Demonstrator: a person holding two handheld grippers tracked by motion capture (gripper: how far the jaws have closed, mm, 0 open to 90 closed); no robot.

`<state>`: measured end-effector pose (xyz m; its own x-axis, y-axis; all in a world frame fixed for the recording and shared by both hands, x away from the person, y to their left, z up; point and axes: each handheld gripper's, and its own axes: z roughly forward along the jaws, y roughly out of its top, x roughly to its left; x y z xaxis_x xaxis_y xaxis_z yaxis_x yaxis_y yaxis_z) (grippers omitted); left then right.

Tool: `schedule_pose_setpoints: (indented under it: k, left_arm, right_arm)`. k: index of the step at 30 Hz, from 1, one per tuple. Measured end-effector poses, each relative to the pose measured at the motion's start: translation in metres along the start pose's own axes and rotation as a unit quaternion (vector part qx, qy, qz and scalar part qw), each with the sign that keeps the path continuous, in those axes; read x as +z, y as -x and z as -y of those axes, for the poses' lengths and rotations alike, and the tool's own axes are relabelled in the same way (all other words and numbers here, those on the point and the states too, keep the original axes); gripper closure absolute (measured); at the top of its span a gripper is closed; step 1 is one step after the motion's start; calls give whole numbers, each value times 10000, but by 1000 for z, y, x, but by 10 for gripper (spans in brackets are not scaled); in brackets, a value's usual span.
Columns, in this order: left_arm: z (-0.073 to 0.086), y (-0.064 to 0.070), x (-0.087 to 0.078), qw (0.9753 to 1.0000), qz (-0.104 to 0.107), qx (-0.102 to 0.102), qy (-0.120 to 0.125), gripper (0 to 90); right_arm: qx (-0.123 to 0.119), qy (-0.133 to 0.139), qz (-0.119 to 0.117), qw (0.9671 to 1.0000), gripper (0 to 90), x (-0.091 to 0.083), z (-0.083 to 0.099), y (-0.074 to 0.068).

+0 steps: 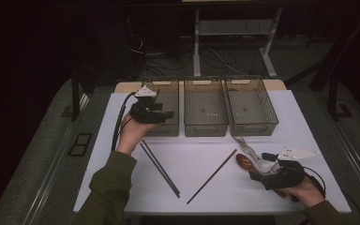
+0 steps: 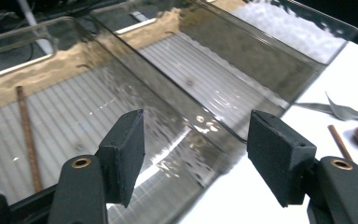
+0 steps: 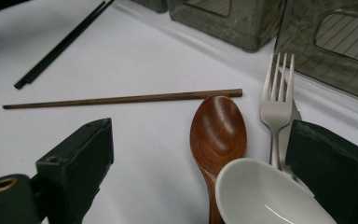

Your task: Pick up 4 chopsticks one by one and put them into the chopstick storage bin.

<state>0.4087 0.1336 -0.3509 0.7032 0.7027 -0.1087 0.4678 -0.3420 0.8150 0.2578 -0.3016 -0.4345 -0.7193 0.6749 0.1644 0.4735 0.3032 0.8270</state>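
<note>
My left gripper (image 1: pixel 159 113) (image 2: pixel 196 142) hovers open over the front of the left smoky bin (image 1: pixel 168 123) (image 2: pixel 70 116), with nothing between its pads. One brown chopstick (image 2: pixel 28 135) lies inside that bin. My right gripper (image 1: pixel 261 175) (image 3: pixel 200 140) is open low over the table at the right. A white spoon (image 1: pixel 265 165) (image 3: pixel 265 196) and a wooden spoon (image 1: pixel 244 161) (image 3: pixel 218 130) lie between its jaws. A metal fork (image 1: pixel 243 144) (image 3: pixel 277 102) rests just beyond. A second brown chopstick (image 1: pixel 212 176) (image 3: pixel 121 99) lies on the white table (image 1: pixel 192 154).
Two more bins, the middle (image 1: pixel 205 115) and the right (image 1: pixel 251 112), stand in a row at the back. A pair of black chopsticks (image 1: pixel 159 168) (image 3: pixel 60 46) lies at the left centre of the table. A sleeve (image 1: pixel 105 192) enters at the bottom left.
</note>
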Motion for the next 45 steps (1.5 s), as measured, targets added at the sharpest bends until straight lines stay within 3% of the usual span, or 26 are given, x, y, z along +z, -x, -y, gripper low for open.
schedule_pose_setpoints:
  k: [12, 18, 30, 45]
  left_arm:
    - [15, 39, -1, 9993, 296, 209, 69, 319]
    - [25, 54, 1, 9990, 334, 288, 91, 307]
    - [46, 74, 3, 9982, 522, 287, 61, 306]
    - [66, 103, 15, 9947, 921, 405, -231, 356]
  right_arm:
    - [-36, -2, -4, 10000, 73, 3, -2, 0]
    - [-40, 7, 5, 10000, 73, 3, -2, 1]
    - [-39, -38, 13, 10000, 73, 4, -1, 0]
    - [-39, -49, 32, 10000, 73, 4, -1, 2]
